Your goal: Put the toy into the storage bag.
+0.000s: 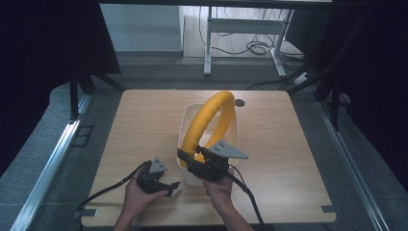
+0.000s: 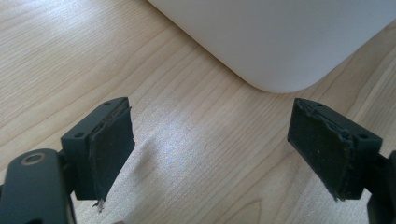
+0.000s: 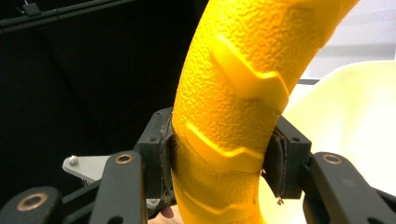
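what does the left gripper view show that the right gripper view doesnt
The left gripper view alone shows the wooden table and the left gripper, its jaws apart with nothing between them, aimed at a rounded outer corner of the white bin.

The right gripper view alone shows the right gripper clamped on a curved yellow ring with a pebbled skin and raised ribs, against a dark backdrop.

Both share the white bin, seen from outside in one and as its pale inner wall in the other.
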A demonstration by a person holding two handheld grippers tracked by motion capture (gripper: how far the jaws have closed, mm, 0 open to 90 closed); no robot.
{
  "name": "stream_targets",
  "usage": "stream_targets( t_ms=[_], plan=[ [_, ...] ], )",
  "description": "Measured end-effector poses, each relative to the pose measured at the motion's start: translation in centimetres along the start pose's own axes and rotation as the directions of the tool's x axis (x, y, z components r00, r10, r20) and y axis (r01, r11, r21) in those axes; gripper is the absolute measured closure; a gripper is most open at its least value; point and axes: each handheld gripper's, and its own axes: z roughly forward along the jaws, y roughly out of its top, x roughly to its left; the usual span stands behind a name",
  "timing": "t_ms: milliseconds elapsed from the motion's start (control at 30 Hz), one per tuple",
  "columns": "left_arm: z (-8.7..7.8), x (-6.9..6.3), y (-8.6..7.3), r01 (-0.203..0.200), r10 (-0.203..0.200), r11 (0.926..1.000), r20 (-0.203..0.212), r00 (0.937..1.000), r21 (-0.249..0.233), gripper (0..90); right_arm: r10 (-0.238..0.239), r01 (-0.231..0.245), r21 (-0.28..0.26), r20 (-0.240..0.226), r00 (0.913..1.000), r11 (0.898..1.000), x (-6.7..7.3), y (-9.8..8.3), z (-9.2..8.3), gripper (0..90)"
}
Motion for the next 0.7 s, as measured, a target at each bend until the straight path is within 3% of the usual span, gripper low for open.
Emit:
stream_targets(
  t_ms=[200,367,700],
  plan=[
    [-0.1,0.1,0.0,-0.003,0.003,1.0,-0.003,1.0,-0.004,14.7,-0.018,0.018,0.02,0.016,0.9997,1.0,-0.1,0.1,0.0,42.5],
    [0.0,0.1,0.0,-0.002,0.002,1.0,-0.002,1.0,-0.003,14.7,-0.018,0.017,0.024,0.022,0.9996,1.0,-0.3,0.6,-0.5,27.8],
    [-0.2,0.2,0.0,-0.002,0.002,1.0,-0.006,1.0,-0.008,14.6,-0.02,0.018,0.03,0.049,0.9986,0.999,-0.6,1.2,-2.1,19.9]
  ],
)
